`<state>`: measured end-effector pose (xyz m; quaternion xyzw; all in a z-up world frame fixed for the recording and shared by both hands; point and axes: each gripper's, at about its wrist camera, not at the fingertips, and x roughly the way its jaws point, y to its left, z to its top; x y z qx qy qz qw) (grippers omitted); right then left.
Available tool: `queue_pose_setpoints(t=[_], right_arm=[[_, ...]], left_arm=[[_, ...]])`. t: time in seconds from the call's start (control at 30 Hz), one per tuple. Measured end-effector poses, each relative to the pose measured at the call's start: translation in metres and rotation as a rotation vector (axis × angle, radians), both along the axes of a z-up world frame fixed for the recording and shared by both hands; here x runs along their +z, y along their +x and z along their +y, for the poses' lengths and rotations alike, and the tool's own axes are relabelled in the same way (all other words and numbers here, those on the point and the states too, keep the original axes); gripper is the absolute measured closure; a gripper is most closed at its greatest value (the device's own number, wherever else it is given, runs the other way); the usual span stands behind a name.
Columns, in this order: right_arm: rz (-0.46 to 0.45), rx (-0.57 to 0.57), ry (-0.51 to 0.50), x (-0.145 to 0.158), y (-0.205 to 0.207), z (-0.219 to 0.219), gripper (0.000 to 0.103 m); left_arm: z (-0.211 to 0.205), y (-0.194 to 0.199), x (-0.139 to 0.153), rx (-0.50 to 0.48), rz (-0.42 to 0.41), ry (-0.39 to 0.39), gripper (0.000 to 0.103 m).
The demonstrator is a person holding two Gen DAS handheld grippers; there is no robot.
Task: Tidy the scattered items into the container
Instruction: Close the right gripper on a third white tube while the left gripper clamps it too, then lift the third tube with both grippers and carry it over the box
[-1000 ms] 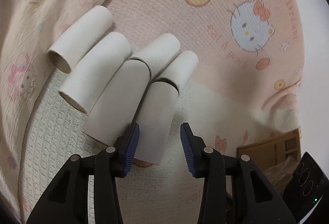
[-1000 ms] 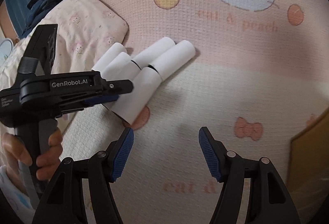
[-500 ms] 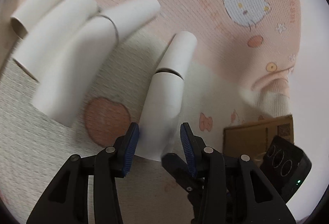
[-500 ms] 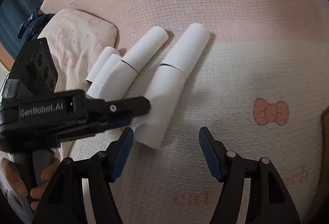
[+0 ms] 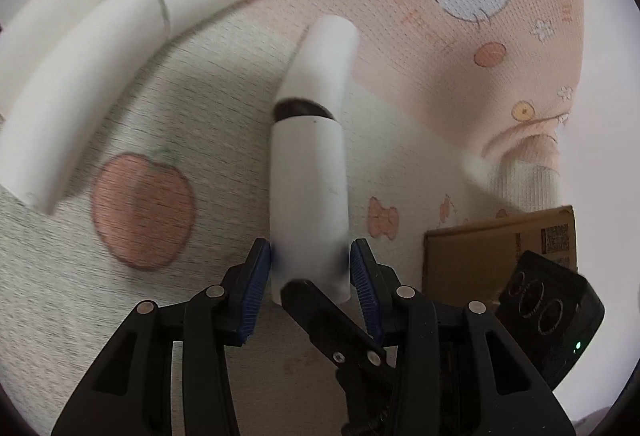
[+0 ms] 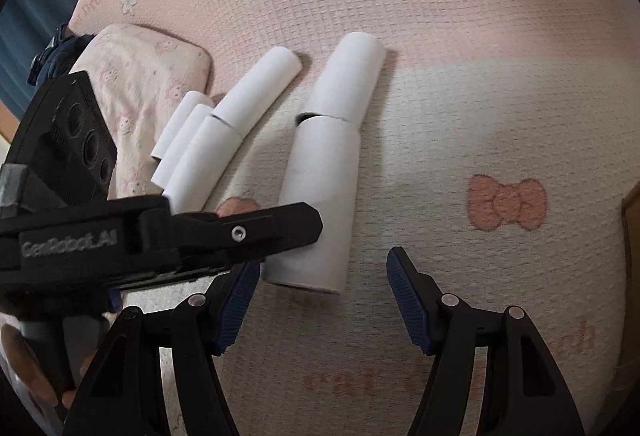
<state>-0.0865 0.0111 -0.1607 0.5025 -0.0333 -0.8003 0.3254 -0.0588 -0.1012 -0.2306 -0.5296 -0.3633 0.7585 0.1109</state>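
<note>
**Tube pair pulled clear of the pile**

A white tube (image 5: pixel 308 196) is clamped at its near end by the left gripper (image 5: pixel 310 276) and, with the tube behind it, has been drawn away from the other tubes (image 6: pixel 224 124) on the blanket (image 6: pixel 460 108). The right gripper (image 6: pixel 324 300) is held wide apart, empty. The cardboard box (image 5: pixel 480 256) lies nearby.

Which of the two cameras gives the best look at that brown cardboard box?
The left wrist view. There the cardboard box shows its top face and a printed label at the right, partly hidden behind the black camera block of the other gripper. The right wrist view catches only a brown sliver at its right edge.
</note>
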Motion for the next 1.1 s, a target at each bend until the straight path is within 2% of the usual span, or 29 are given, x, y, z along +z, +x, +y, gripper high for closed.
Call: queue_pose_setpoints(t=[0.17, 0.2, 0.23, 0.3, 0.37, 0.5, 0.73, 0.83, 0.93, 1.1], right_arm=[[-0.002, -0.028, -0.019, -0.003, -0.008, 0.003, 0.040], [0.000, -0.029, -0.025, -0.002, -0.008, 0.004, 0.043], [0.000, -0.029, -0.031, -0.002, -0.008, 0.005, 0.052], [-0.009, -0.003, -0.044, -0.002, -0.008, 0.004, 0.062], [0.007, 0.012, -0.018, 0.000, -0.005, 0.000, 0.062], [0.023, 0.030, 0.015, 0.003, 0.001, -0.003, 0.062], [-0.005, 0.024, 0.031, 0.005, 0.005, -0.002, 0.062], [-0.030, 0.023, 0.040, 0.004, 0.012, 0.005, 0.062], [-0.013, 0.044, 0.085, 0.007, 0.025, 0.010, 0.062], [-0.030, 0.079, 0.138, 0.008, 0.041, 0.023, 0.062]], left_arm=[[0.010, -0.001, 0.006, -0.020, 0.018, -0.039, 0.058], [0.011, 0.000, 0.008, -0.020, 0.022, -0.056, 0.058], [0.012, -0.001, 0.010, -0.018, 0.026, -0.073, 0.058], [0.011, 0.001, 0.014, -0.007, 0.037, -0.121, 0.058], [0.007, 0.000, 0.015, 0.014, 0.047, -0.122, 0.056], [0.001, -0.007, 0.011, 0.046, 0.055, -0.063, 0.056], [0.013, -0.005, 0.012, 0.002, 0.062, -0.117, 0.060], [0.011, 0.004, 0.007, 0.004, 0.045, -0.075, 0.060], [0.013, 0.016, 0.003, -0.004, 0.022, -0.022, 0.061], [0.026, 0.030, 0.003, -0.047, 0.010, -0.035, 0.061]])
